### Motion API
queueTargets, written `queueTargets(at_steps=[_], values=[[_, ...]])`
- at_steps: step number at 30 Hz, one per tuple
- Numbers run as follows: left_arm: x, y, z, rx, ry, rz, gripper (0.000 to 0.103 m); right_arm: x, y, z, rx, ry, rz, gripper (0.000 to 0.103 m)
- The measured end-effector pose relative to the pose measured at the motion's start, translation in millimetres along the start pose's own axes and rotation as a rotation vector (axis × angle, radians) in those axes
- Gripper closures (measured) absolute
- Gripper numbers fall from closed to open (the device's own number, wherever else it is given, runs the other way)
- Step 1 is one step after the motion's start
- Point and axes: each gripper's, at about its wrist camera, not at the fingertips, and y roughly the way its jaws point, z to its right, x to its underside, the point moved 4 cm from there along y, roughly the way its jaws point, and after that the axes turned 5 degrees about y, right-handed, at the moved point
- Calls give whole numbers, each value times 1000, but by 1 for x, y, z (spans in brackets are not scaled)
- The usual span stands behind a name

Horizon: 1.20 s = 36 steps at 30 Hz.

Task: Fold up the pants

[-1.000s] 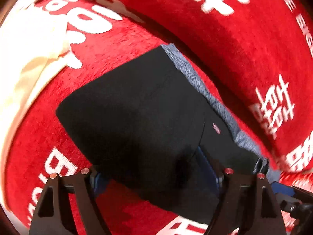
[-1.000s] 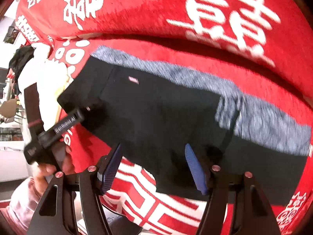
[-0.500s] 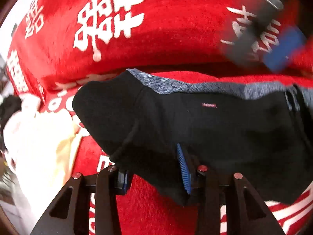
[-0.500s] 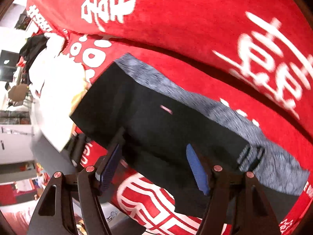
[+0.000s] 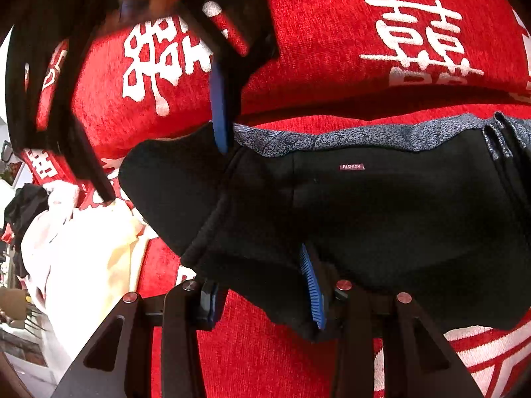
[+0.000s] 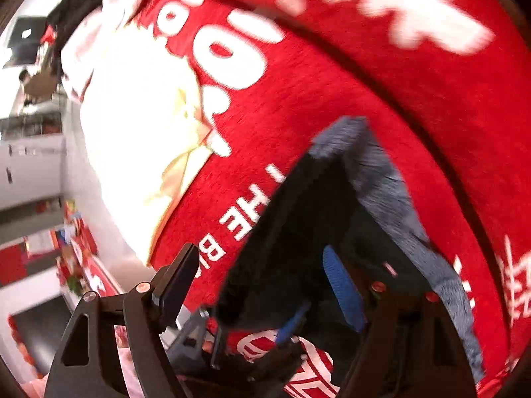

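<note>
1. Under and ahead of my claws spreads a red plush cover (image 5: 265, 358) with white lettering.
2. Beyond my left claw, a red back cushion (image 5: 332, 49) rises, printed with big white Chinese characters.
3. Off to the left of my left claw lies a heap of cream-white cloth (image 5: 86, 258); from my right claw it glares bright, up and to the left.
4. A dark garment (image 5: 25, 205) sits at the far end of that heap.
5. Far left of my right claw, blurred room furniture (image 6: 30, 165) shows.
</note>
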Motion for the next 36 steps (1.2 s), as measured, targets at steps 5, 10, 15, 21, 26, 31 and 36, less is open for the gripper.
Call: queueTargets(at_steps=[5,10,15,21,26,31,36], values=[[-1,-3,-1,41,-18,-10,61,1,37,9,100,-16,-116,74],[-17,-31,7,56,13,58,61,28,7,32,7,5,29,87],[-44,-76,17,114,-2,122,61,64,-37,60,-137,62,178,87],[-82,-136,57,214,15,204,61,133,-96,105,-289,151,391,87],[-106,-181,117,312,75,254,61,206,-141,161,-353,227,523,87],[-115,-206,200,372,211,276,61,281,-161,231,-403,340,630,87],[-106,-199,282,393,337,227,61,342,-135,308,-430,473,657,87]])
